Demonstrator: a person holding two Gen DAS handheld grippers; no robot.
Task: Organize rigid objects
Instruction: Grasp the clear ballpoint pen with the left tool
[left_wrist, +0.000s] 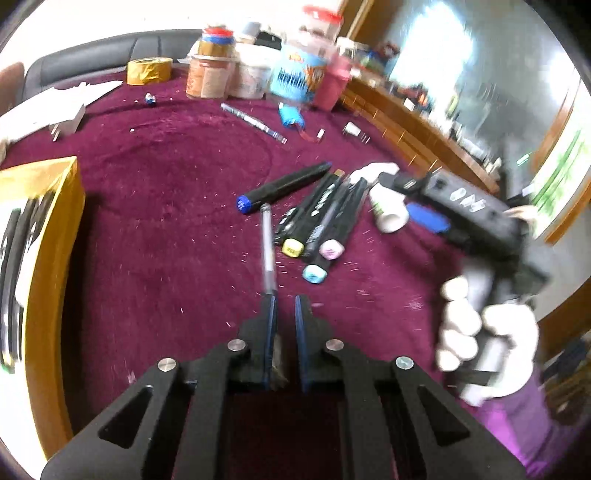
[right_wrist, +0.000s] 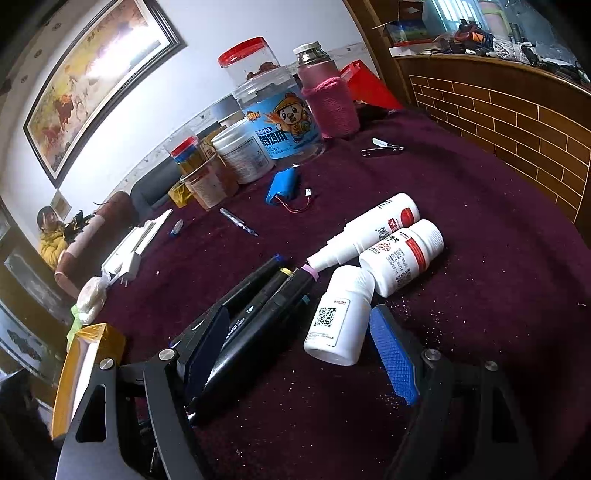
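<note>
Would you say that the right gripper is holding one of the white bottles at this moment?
No, the right gripper stands open, and the nearest white bottle lies on the cloth between its pads, touched by neither.

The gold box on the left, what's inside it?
The gold box holds black markers lying against white lining; its wall and the frame's edge hide the rest.

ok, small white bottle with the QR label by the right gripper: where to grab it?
Grip the small white bottle across its cylindrical body at the label. It lies on its side between the open pads of the right gripper, cap end away, so probably just close from the near end.
</note>
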